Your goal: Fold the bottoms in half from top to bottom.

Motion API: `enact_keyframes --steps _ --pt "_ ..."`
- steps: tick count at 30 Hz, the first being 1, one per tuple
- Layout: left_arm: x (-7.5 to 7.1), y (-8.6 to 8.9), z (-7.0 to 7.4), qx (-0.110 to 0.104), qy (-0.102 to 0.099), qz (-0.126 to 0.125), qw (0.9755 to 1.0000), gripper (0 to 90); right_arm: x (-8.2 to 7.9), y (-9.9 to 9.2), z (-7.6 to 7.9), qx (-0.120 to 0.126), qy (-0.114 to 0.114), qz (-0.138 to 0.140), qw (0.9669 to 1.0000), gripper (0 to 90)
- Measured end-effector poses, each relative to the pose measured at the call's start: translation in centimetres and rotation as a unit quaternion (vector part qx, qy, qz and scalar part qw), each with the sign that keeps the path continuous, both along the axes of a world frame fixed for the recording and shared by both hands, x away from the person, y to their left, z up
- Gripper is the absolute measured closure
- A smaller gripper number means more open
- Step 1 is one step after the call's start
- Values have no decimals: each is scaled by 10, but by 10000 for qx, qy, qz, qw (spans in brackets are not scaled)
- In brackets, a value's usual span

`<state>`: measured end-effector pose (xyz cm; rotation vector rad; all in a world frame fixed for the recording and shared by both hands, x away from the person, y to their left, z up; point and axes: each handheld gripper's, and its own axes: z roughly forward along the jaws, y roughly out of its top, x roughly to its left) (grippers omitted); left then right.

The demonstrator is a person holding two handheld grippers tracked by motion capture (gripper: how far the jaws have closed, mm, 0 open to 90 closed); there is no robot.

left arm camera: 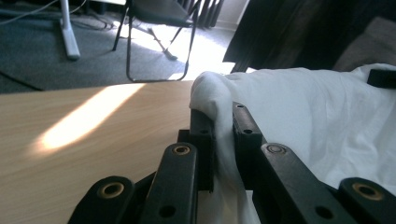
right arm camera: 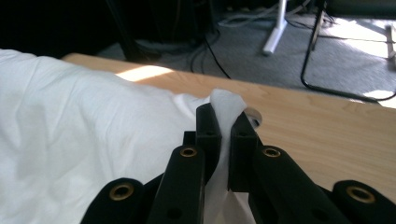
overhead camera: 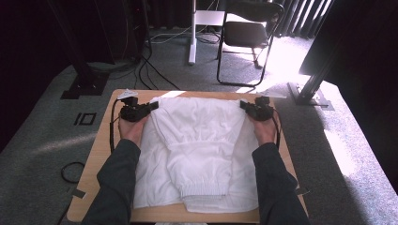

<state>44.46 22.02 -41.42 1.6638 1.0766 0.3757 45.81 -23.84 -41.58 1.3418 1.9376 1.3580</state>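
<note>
Folding appears to be the work in hand, and it looks to be somewhere in the middle. A white garment (overhead camera: 197, 150) lies spread on the wooden table (overhead camera: 105, 140), its ribbed hem toward the person's side and a narrower upper layer already lying over the wider lower one, which suggests at least one fold is done. At the far edge of the cloth, the left gripper (overhead camera: 152, 106) is closed on the far left corner; in the left gripper view the jaws stand almost together with a bunched fold of white fabric (left arm camera: 219, 116) pinched between the pads. The right gripper (overhead camera: 244, 105) has the far right corner in the same way, and the right gripper view shows a thin peak of cloth (right arm camera: 228, 109) squeezed between its nearly closed jaws. Both corners look lifted a little off the tabletop. Judging from this, the grasp is made, and what remains is to carry the far edge over toward the hem, lay it down and let go.
</note>
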Motion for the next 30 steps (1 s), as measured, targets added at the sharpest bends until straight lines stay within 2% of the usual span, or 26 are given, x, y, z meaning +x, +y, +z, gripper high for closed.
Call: enact_keyframes --steps 3,4,6,8,10,15,18,20,21,22,24,25,26,27,28,29,30 --pt "-20 0 2 114 -155 -218 9996 834 -21 -5 4 -79 -124 193 9997 858" --pt "-20 0 2 114 -155 -218 9996 834 -31 -6 3 -94 -172 249 9995 858" --pt "-44 4 -4 202 -227 -408 9987 833 -48 -10 -1 -25 -218 378 9990 857" --pt "-59 8 -7 254 -254 -493 9981 834 -70 -13 -7 9 -272 490 9984 857" --pt "-76 12 -10 161 -267 -669 9973 835 -91 -17 -14 37 -278 584 9979 857" --pt "-120 9 -15 223 -297 -965 9946 834 -138 -24 -27 -87 -367 680 9970 856" --pt "-143 8 -31 201 -110 -1103 9936 831 -162 -25 -39 -275 -315 691 9967 853" --pt "-155 9 -42 220 59 -1135 9933 826 -174 -26 -48 -262 -231 720 9968 851" --pt "-163 11 -50 112 192 -1176 9928 825 -181 -26 -55 -260 -168 717 9969 850" --pt "-167 11 -55 104 277 -1195 9924 823 -189 -26 -63 -216 -86 715 9972 849" --pt "-176 10 -67 232 490 -1211 9912 817 -198 -25 -75 -260 31 710 9971 845" --pt "-179 10 -73 277 588 -1220 9904 810 -203 -25 -82 -205 129 719 9971 843" --pt "-181 11 -79 235 701 -1210 9899 799 -208 -25 -88 -153 237 744 9968 840" --pt "-182 12 -86 192 876 -1235 9883 777 -212 -24 -94 -139 305 747 9966 834" --pt "-183 12 -88 227 911 -1228 9880 714 -217 -25 -99 -108 385 772 9962 815" --pt "-185 13 -88 266 867 -1169 9890 645 -220 -25 -101 -98 468 791 9957 778" --pt "-185 15 -85 158 812 -1160 9898 599 -222 -26 -101 -94 482 805 9955 707"
